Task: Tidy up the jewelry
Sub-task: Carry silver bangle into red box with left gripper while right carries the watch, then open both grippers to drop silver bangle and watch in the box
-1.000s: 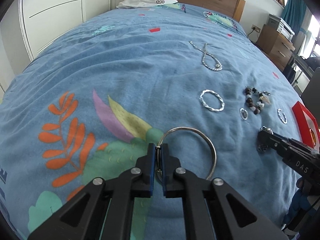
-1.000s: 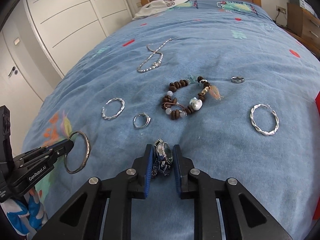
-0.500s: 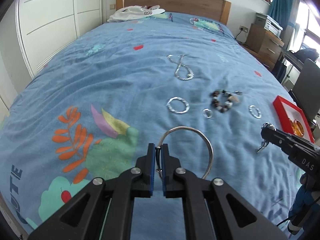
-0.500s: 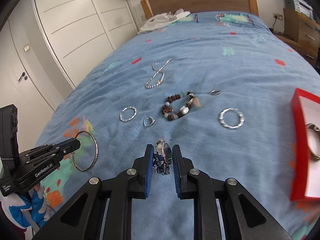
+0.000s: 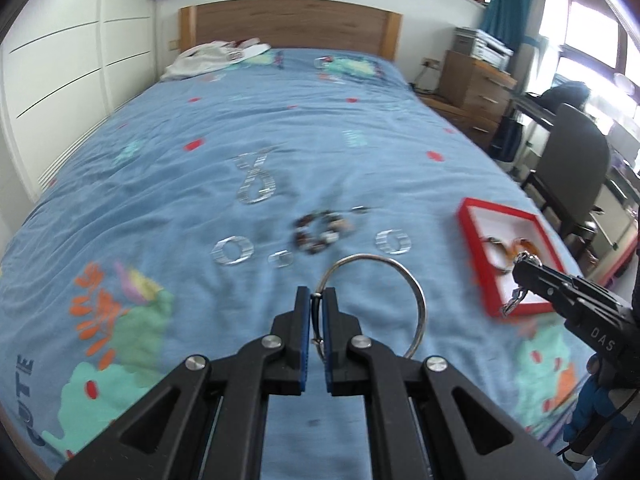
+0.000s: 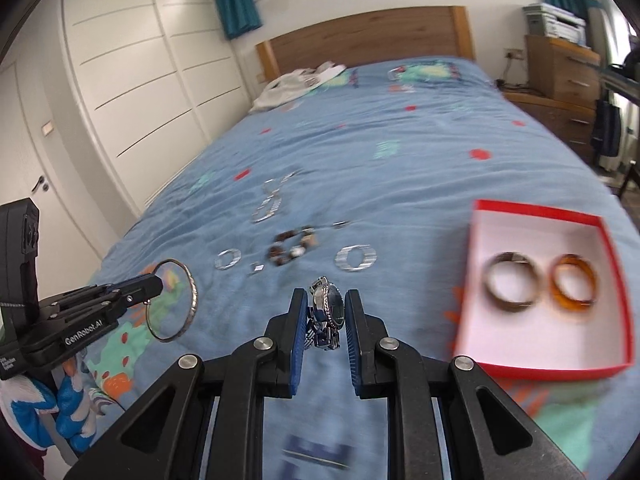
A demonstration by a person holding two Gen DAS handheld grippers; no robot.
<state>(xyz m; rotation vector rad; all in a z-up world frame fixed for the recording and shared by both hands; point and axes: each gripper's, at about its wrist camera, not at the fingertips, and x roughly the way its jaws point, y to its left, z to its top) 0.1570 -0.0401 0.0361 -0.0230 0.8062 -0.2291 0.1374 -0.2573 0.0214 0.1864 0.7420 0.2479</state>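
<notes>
My left gripper (image 5: 316,300) jaws clamp silver bangle (image 5: 404,280), frame centre; right gripper (image 6: 326,308) jaws pinch wristwatch (image 6: 328,312); red box (image 6: 536,368) lower right on bed (image 6: 400,152).

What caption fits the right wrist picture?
Right gripper holds a watch near a red box holding two bangles.

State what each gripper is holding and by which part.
Left gripper: thin silver bangle, pinched at its rim. Right gripper: silver wristwatch, clamped across its case, strap hanging below.
</notes>
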